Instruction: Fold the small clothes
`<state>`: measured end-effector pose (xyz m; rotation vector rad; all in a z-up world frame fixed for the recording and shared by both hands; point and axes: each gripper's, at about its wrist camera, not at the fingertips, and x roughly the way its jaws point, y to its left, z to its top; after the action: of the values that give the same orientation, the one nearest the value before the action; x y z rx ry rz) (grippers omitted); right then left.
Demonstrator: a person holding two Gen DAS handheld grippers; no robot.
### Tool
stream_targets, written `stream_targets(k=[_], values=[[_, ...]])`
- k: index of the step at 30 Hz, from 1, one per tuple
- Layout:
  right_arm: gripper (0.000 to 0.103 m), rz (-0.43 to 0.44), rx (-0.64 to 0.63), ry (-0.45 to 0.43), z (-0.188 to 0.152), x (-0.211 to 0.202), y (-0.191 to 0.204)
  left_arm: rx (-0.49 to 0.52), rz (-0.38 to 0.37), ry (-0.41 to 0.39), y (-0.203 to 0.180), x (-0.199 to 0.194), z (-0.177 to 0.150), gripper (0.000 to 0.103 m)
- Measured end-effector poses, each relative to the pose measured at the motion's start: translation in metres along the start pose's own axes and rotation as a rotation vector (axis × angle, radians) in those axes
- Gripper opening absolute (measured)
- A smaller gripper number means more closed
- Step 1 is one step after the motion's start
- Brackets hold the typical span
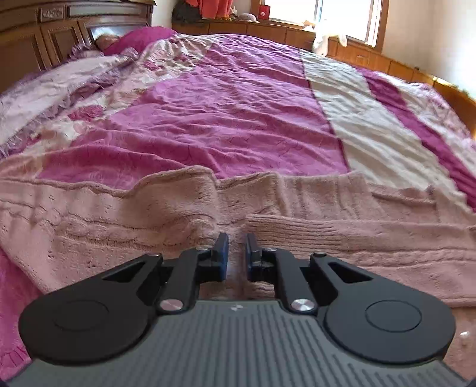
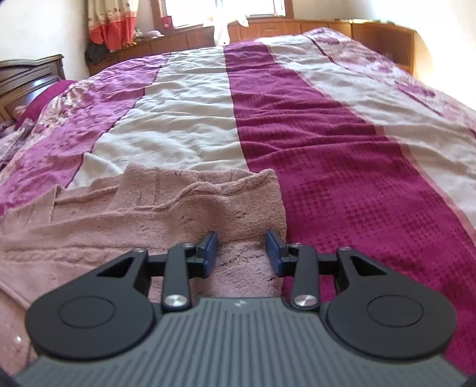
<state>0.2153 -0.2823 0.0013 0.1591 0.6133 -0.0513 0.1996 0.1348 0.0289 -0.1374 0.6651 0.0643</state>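
Observation:
A fuzzy dusty-pink knit sweater (image 1: 125, 217) with cable ribs lies spread across the near side of the bed, with a ribbed cuff or hem (image 1: 327, 229) folded over it. My left gripper (image 1: 237, 253) sits low on it, its blue pads only a narrow gap apart and pinching a raised ridge of the knit. In the right wrist view the same sweater (image 2: 89, 226) ends at its right edge (image 2: 279, 208). My right gripper (image 2: 241, 253) stands open over that edge, with pink knit lying between its widely spaced fingers.
The bed carries a wrinkled quilt (image 1: 226, 113) in magenta, cream (image 2: 178, 119) and dark maroon (image 2: 327, 148) bands. A carved wooden headboard (image 1: 59, 32) and a pink pillow (image 1: 139, 38) are at the far left. Low wooden cabinets (image 2: 380, 35) and a bright window (image 1: 342, 15) line the far wall.

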Motion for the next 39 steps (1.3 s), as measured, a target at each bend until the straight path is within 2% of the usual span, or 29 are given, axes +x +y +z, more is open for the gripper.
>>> stream_targets(k=[2, 4, 7, 9, 12, 17, 22, 27, 31, 35, 39], values=[[0.039, 0.001, -0.001, -0.002, 0.0, -0.001, 0.001, -0.022, -0.037, 0.008, 0.002, -0.001, 0.002, 0.018], [0.039, -0.003, 0.01, 0.0, 0.004, -0.005, 0.001, -0.046, -0.052, 0.008, 0.001, -0.001, 0.003, 0.036], [0.04, 0.008, 0.027, -0.058, 0.008, -0.017, 0.002, -0.062, -0.057, -0.011, -0.002, 0.0, 0.004, 0.055], [0.04, 0.008, 0.004, -0.06, 0.009, -0.018, 0.005, -0.044, -0.045, 0.012, -0.009, 0.006, 0.004, 0.056], [0.039, -0.014, -0.022, 0.012, 0.004, 0.0, 0.006, 0.019, 0.02, 0.031, -0.018, 0.016, -0.002, 0.056], [0.039, -0.017, -0.016, -0.013, -0.002, 0.006, 0.004, 0.08, 0.065, 0.027, -0.026, 0.018, -0.006, 0.057], [0.04, -0.01, -0.001, -0.006, 0.001, -0.001, 0.003, 0.078, 0.084, 0.036, -0.026, 0.003, -0.001, 0.057], [0.048, 0.024, 0.075, -0.011, 0.006, -0.029, 0.003, 0.08, 0.114, 0.026, -0.015, -0.032, 0.004, 0.058], [0.049, 0.069, 0.05, -0.036, 0.007, -0.062, 0.013, 0.044, 0.151, 0.034, 0.007, -0.059, 0.007, 0.062], [0.056, 0.128, 0.019, -0.045, 0.008, -0.093, 0.029, -0.007, 0.189, 0.032, 0.034, -0.084, 0.007, 0.066], [0.056, 0.193, 0.004, -0.049, 0.003, -0.122, 0.044, -0.049, 0.223, 0.034, 0.062, -0.104, 0.003, 0.07]])
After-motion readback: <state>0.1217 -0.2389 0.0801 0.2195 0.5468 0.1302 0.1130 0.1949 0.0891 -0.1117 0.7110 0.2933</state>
